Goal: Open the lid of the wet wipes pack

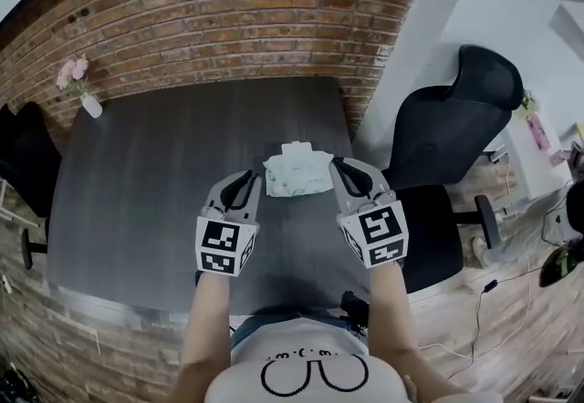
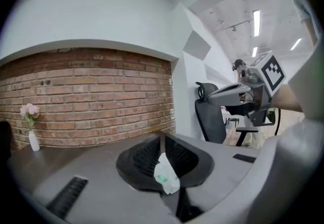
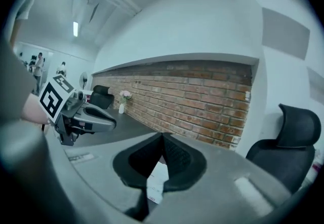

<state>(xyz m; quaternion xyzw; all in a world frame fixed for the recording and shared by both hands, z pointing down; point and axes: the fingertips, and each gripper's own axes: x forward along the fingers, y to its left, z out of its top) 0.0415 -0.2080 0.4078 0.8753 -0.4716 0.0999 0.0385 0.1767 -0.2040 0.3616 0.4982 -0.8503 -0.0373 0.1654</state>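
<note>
The left gripper (image 2: 162, 138) is clamped on the left end of the wet wipes pack (image 1: 298, 173). The right gripper (image 3: 162, 137) has its jaws together, pinching the pack's right edge. The pack hangs between them above the dark table (image 1: 155, 173), near its right side.

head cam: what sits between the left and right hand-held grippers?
The wet wipes pack, seen against the dark table, sits between the left hand-held gripper and the right hand-held gripper. The head view shows it.
</note>
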